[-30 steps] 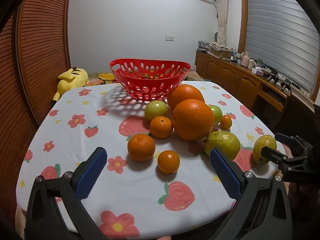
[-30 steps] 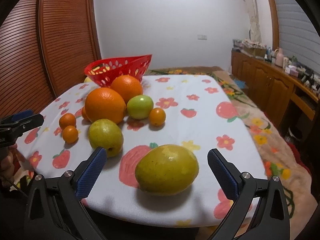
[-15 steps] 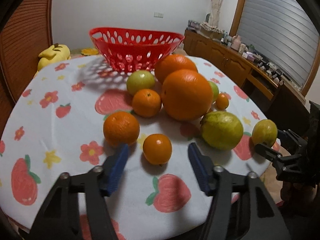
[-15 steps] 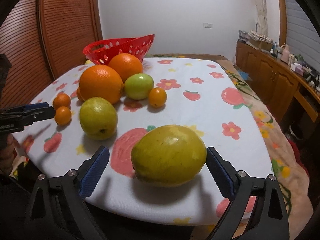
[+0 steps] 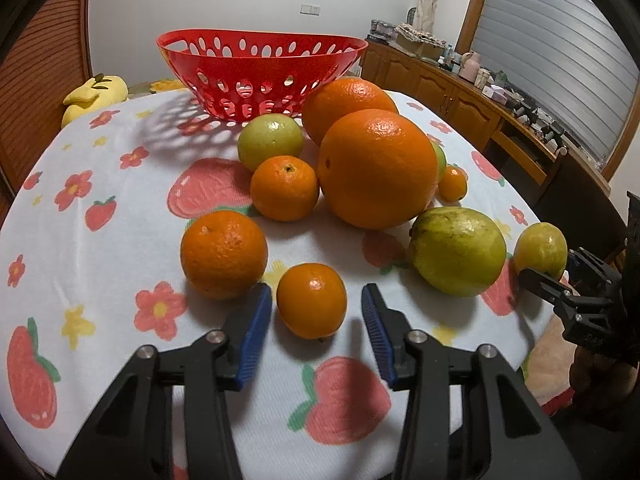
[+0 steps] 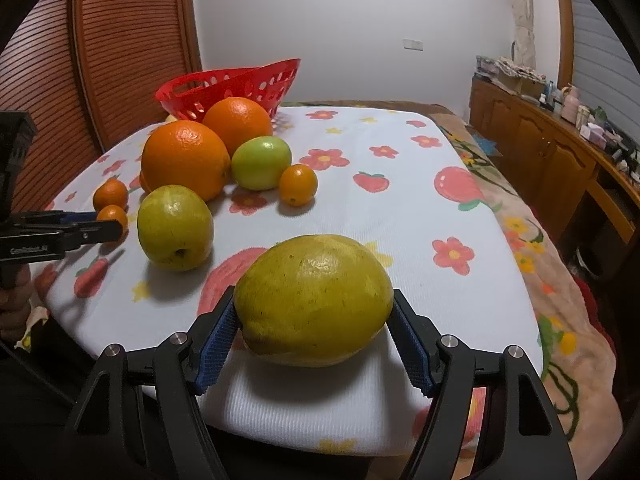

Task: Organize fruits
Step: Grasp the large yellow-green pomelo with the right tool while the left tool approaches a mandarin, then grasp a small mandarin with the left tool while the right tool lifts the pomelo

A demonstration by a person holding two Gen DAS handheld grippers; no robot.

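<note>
The left claw (image 5: 316, 322), jaws just closing, brackets a small tangerine (image 5: 311, 300) near the tabletop (image 5: 100, 272) edge, gaps visible each side. Only the right wrist view shows the right claw (image 6: 314, 338), just closing, pinching a yellow-green fruit (image 6: 314, 299); the red basket (image 5: 262, 68) sits far.

Soft overhead indoor light casts short shadows, oranges (image 5: 376, 168) glint, sharp focus, fisheye-bent dark corners.
</note>
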